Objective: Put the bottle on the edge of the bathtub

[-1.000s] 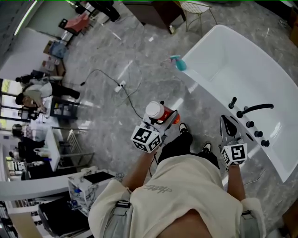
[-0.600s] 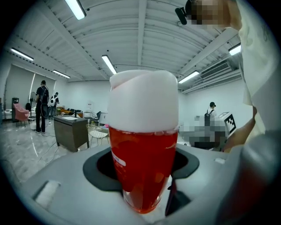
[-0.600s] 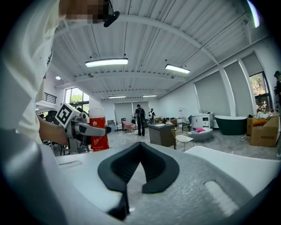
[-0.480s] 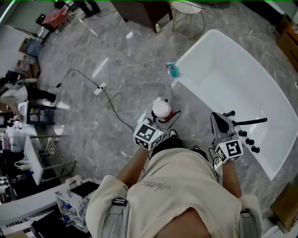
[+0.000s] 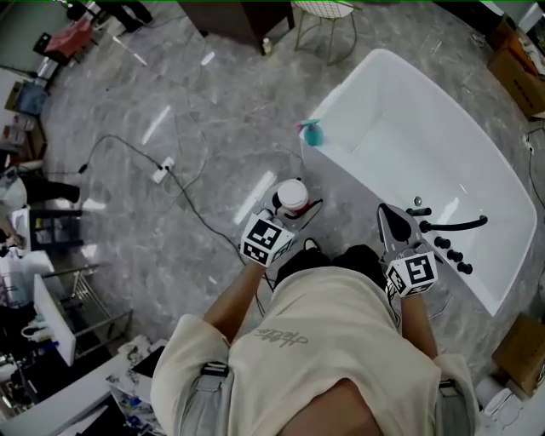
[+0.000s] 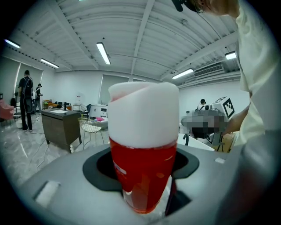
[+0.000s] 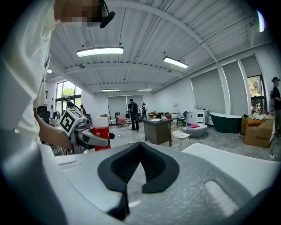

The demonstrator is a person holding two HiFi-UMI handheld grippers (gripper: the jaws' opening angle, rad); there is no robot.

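A red bottle (image 6: 142, 171) with a white cap (image 5: 292, 196) stands upright between the jaws of my left gripper (image 6: 145, 180), which is shut on its body. In the head view the left gripper (image 5: 288, 211) hangs over the grey floor, left of the white bathtub (image 5: 341, 162). My right gripper (image 5: 392, 223) is shut with nothing in it and points at the tub's near rim beside the black faucet (image 5: 450, 226). From the right gripper view its dark pads (image 7: 125, 169) meet at the tip, and the held bottle (image 7: 100, 136) shows at the left.
A teal spray bottle (image 5: 312, 132) stands on the tub's far corner. A power strip with cable (image 5: 162, 173) lies on the floor at left. A wire chair (image 5: 328, 19) and a dark desk (image 5: 247, 15) stand behind. Cardboard boxes (image 5: 516, 60) sit at right.
The view has shifted toward the bathtub, which now lies nearer to both grippers. The left gripper still holds the bottle upright; the right one stays shut.
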